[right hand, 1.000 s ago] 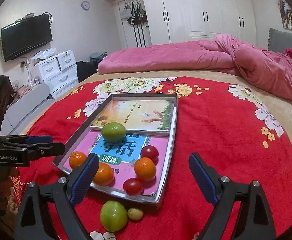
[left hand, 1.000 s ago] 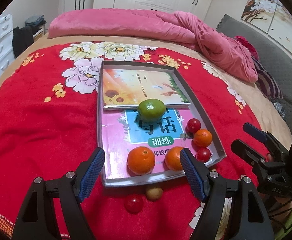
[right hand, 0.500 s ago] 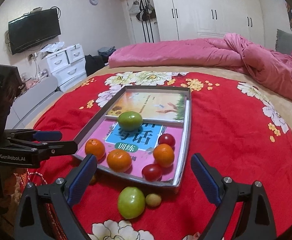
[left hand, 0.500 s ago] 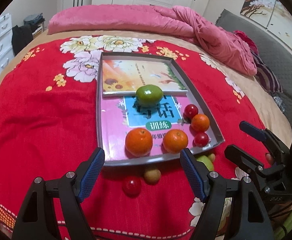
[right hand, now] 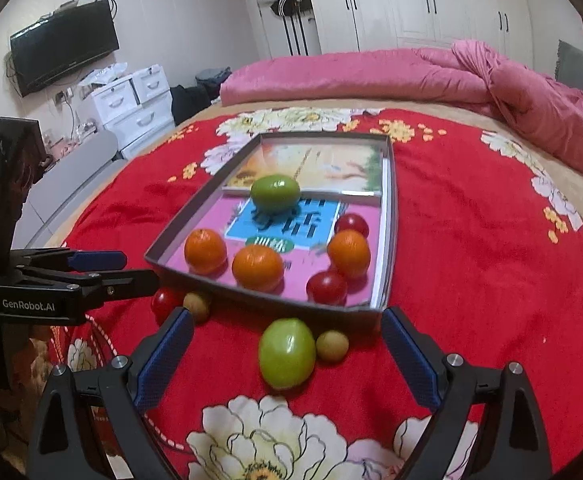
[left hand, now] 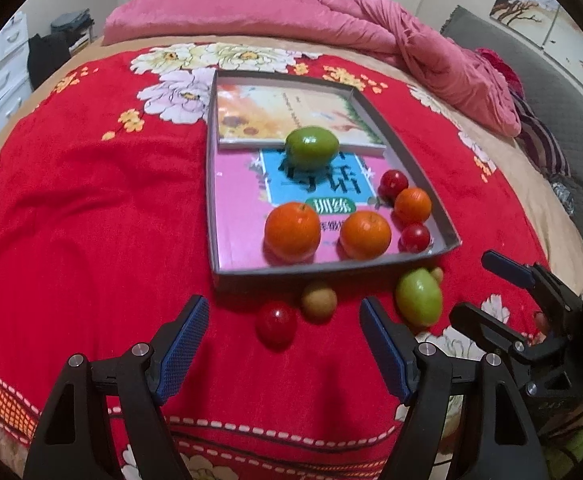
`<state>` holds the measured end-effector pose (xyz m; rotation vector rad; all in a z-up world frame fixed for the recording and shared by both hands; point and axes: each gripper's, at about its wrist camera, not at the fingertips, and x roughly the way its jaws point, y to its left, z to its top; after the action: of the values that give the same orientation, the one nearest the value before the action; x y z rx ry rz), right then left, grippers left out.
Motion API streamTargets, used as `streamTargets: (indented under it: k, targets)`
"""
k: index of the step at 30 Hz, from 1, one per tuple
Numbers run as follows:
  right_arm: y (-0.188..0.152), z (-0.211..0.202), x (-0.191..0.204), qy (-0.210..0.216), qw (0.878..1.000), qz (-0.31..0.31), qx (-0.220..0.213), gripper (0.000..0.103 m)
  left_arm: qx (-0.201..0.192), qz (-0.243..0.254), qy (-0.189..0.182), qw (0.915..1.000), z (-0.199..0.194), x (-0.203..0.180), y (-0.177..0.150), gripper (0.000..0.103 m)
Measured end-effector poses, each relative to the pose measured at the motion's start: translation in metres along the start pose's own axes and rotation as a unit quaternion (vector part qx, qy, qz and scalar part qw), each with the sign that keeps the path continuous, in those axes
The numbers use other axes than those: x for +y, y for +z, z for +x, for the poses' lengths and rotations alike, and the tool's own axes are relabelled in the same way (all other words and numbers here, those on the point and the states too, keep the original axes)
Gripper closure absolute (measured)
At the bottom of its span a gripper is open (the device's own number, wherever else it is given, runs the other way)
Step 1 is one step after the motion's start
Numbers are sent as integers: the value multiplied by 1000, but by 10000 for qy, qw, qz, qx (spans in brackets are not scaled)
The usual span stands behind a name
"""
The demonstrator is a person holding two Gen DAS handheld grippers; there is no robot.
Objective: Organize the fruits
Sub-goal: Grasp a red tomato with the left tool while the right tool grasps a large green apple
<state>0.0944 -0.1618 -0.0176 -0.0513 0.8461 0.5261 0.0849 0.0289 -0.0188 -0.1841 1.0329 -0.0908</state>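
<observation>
Loose green fruit lying lengthwise toward tray, small brown fruit touching it, right claw and left claw both spread wide, empty.

Open red blanket: left half of left wrist frame, unobstructed. Tray, centre: bare pink floor at lower left; oranges and tomatoes crowd lower right. Loose green fruit lies just below tray's near wall.

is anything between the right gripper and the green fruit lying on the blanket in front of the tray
Nothing visible does. The right gripper is open, and the green fruit lies on the red blanket between its fingers. A small tan fruit touches its right side; the tray wall stands behind.
</observation>
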Motion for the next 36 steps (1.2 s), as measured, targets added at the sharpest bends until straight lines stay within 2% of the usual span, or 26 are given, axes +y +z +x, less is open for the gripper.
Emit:
streamTargets:
  k: [7, 13, 20, 22, 36]
  targets:
    - [-11, 9, -3, 20, 9992, 179, 362, 10, 223, -31, 119, 9997, 8, 5, -10, 24]
    - [-20, 22, -6, 76, 9967, 303, 754, 30, 401, -214, 132, 9989, 19, 13, -15, 24]
    - [-24, 27, -2, 215, 9957, 237, 874, 49, 426, -256, 51, 9988, 24, 15, -16, 24]
    - [-24, 28, 0, 244, 9957, 183, 877, 51, 433, -262, 9, 9987, 26, 16, -16, 31]
    - [-15, 41, 9, 146, 9976, -140, 667, 52, 441, -282, -110, 9986, 34, 18, -13, 51]
